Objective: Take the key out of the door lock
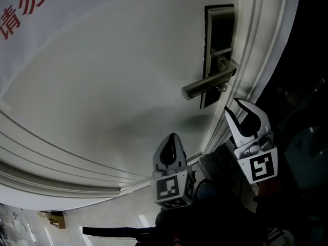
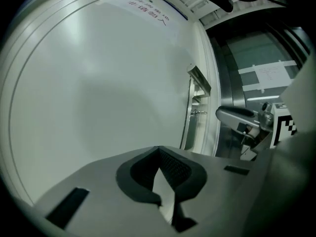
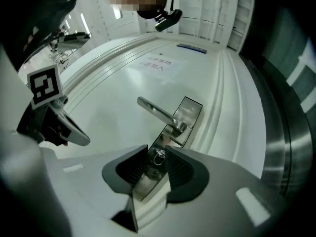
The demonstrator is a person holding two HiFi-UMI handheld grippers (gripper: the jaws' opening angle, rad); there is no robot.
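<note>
Clearance around the key (image 3: 159, 157)
The lever handle (image 1: 207, 83) juts from the lock plate (image 1: 219, 29) just above the key and bars approach from above. The moulded door frame (image 1: 261, 50) runs close beside the plate on one side. Room lies open below the key, where the right gripper's (image 1: 234, 107) parted jaws face it.

Key (image 3: 159, 156) blurred (blade hidden); sign (image 1: 31, 14) cropped

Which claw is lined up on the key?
The right claw: its jaws stand apart with the key framed between them. The left claw is shut and faces bare door.
</note>
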